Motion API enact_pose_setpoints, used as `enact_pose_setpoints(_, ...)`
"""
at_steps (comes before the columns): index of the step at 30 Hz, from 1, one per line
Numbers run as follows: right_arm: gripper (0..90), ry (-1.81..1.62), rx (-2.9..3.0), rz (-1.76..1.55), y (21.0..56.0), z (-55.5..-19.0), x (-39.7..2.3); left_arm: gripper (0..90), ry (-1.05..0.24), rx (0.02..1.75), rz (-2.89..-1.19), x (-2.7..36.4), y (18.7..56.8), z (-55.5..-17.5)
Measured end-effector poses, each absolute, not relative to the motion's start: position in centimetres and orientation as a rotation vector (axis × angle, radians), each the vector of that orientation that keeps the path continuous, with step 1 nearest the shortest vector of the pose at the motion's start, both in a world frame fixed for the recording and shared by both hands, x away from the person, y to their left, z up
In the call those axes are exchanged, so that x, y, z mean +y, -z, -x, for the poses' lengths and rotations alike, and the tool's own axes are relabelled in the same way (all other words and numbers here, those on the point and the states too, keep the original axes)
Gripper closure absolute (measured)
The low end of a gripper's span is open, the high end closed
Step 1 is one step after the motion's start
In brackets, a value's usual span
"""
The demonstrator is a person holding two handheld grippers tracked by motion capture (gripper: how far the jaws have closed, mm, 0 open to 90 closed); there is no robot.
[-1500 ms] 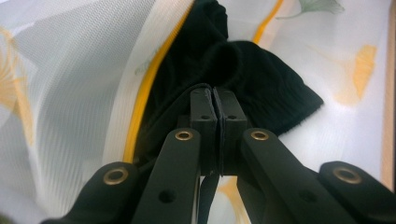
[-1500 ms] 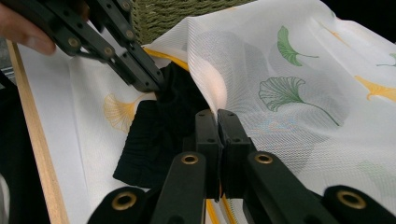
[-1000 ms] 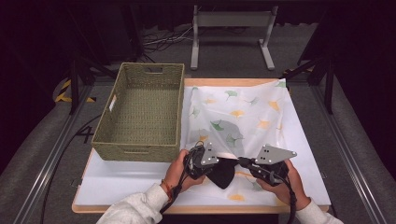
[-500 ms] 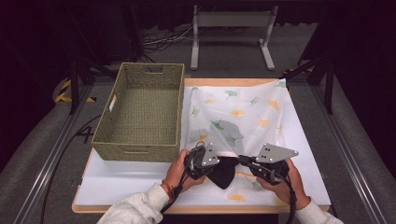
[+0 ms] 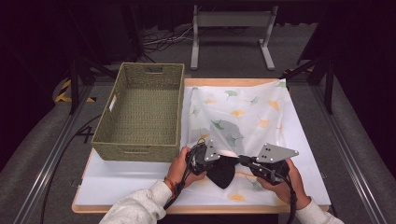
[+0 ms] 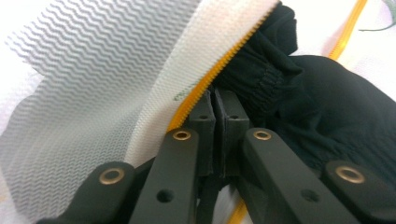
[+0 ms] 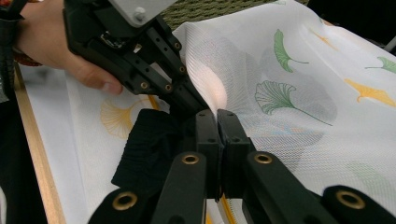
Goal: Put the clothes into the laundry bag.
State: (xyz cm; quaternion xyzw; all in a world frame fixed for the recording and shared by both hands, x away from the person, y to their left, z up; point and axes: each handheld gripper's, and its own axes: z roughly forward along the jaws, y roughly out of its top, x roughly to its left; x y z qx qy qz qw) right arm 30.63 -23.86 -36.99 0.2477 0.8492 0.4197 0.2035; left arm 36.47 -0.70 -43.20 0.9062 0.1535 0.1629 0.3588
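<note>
The bag point(image 5: 243, 112) is thin white mesh cloth, half see-through, with a fine wavy weave, printed leaves and a yellow zip point(image 6: 219, 65) that looks like plastic. The garment point(image 5: 222, 170) is soft matt black knit, ribbed at its hem. The basket point(image 5: 140, 112) is rough woven straw. The tongs point(image 7: 217, 116) are matt black plastic with brass-coloured rivets.

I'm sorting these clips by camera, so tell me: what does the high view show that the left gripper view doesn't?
High view: the woven basket, wooden table edge, both hands, and the whole leaf-print mesh bag. Left gripper view: the bag's orange zipper close up, with the left gripper pinched shut at it. Both: the black cloth at the bag's opening.
</note>
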Motion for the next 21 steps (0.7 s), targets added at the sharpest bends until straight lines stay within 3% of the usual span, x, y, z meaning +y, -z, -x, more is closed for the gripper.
enact_pose_setpoints(8, 89.0, -1.177, 2.36, -0.694, 36.9, -30.7, -24.1, 70.5, -0.405, 0.348, -2.301, 0.3, 41.9, -35.1)
enact_pose_setpoints(21, 89.1, -1.18, 2.356, -0.699, 36.9, -30.7, -24.2, 58.5, -0.289, 0.234, -2.3, 0.9, 40.8, -32.3)
